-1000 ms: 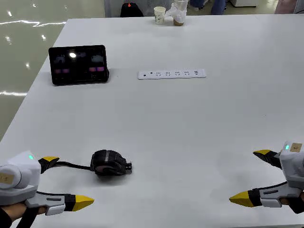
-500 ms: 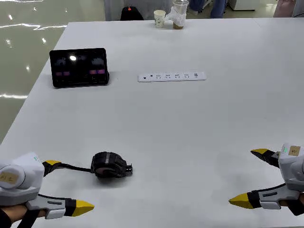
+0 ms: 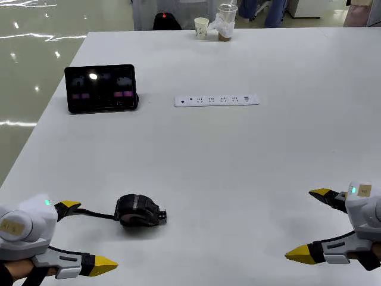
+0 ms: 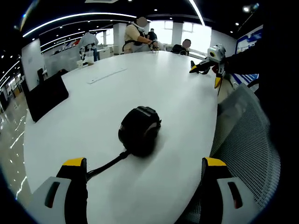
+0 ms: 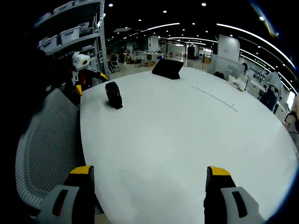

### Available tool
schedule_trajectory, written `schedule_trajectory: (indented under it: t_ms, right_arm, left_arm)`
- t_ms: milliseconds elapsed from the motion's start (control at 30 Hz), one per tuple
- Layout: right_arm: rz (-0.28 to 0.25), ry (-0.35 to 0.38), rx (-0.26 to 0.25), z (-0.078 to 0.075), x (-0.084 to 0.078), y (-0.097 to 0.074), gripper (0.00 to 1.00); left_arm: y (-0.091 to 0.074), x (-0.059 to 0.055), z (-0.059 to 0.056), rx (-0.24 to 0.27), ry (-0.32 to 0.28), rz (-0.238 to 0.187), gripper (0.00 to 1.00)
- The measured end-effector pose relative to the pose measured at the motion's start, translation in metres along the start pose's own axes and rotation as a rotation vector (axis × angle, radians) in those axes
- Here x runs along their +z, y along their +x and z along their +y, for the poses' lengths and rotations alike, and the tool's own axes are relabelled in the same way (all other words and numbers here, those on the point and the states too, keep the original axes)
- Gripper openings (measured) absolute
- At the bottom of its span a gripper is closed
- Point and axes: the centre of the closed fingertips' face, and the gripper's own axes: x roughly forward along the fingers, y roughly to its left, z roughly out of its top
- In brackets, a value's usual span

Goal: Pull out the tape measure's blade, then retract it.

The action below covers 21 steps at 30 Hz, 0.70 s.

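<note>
Both grippers hold nothing, jaws spread wide. Just ahead of the left gripper, between the lines of its jaws, the black tape measure lies on the white table. Its strap trails back to one jaw tip, where its end is hidden. The right gripper sits well apart, partly cut off by the frame edge. The case is too dark to show its blade tip.

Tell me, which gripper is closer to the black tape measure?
Left. The left gripper has the tape measure lying just ahead of it. The right gripper is far off on the table's other side.
</note>
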Motion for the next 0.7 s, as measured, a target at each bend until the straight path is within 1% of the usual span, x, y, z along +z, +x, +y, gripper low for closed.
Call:
schedule_trajectory:
  t_ms: [67, 167, 233, 367, 433, 467, 533, 567, 633, 700]
  right_arm:
    - [0.004, -0.007, 0.011, -0.001, -0.002, 0.002, 0.99]
    - [0.012, -0.012, 0.022, 0.000, -0.003, 0.005, 0.99]
    - [0.019, -0.003, 0.033, 0.000, -0.005, 0.008, 0.99]
    - [0.027, -0.023, 0.038, 0.003, -0.005, 0.012, 0.99]
    - [0.028, -0.020, 0.043, 0.004, -0.003, 0.013, 0.99]
    - [0.024, -0.011, 0.049, 0.005, -0.002, 0.014, 0.99]
    - [0.023, -0.011, 0.054, 0.007, -0.001, 0.017, 0.99]
    - [0.026, -0.015, 0.054, 0.007, 0.000, 0.018, 0.99]
    - [0.028, -0.012, 0.058, 0.009, 0.002, 0.020, 0.99]
    - [0.031, -0.011, 0.064, 0.009, 0.002, 0.022, 0.99]
  left_arm:
    - [0.001, 0.000, -0.001, -0.009, 0.009, 0.006, 0.99]
    - [0.002, 0.002, 0.001, -0.015, 0.028, 0.002, 0.99]
    - [0.003, 0.002, 0.000, -0.027, 0.032, 0.009, 0.99]
    - [0.006, 0.001, 0.002, -0.041, 0.044, 0.023, 0.98]
    - [0.008, 0.002, 0.003, -0.044, 0.049, 0.029, 0.98]
    - [0.008, 0.001, 0.004, -0.046, 0.050, 0.036, 0.97]
    - [0.010, -0.003, 0.006, -0.061, 0.043, 0.079, 0.97]
    - [0.011, -0.003, 0.006, -0.063, 0.047, 0.082, 0.98]
    - [0.011, -0.003, 0.008, -0.068, 0.062, 0.099, 0.99]
    - [0.011, -0.001, 0.010, -0.074, 0.069, 0.103, 0.99]
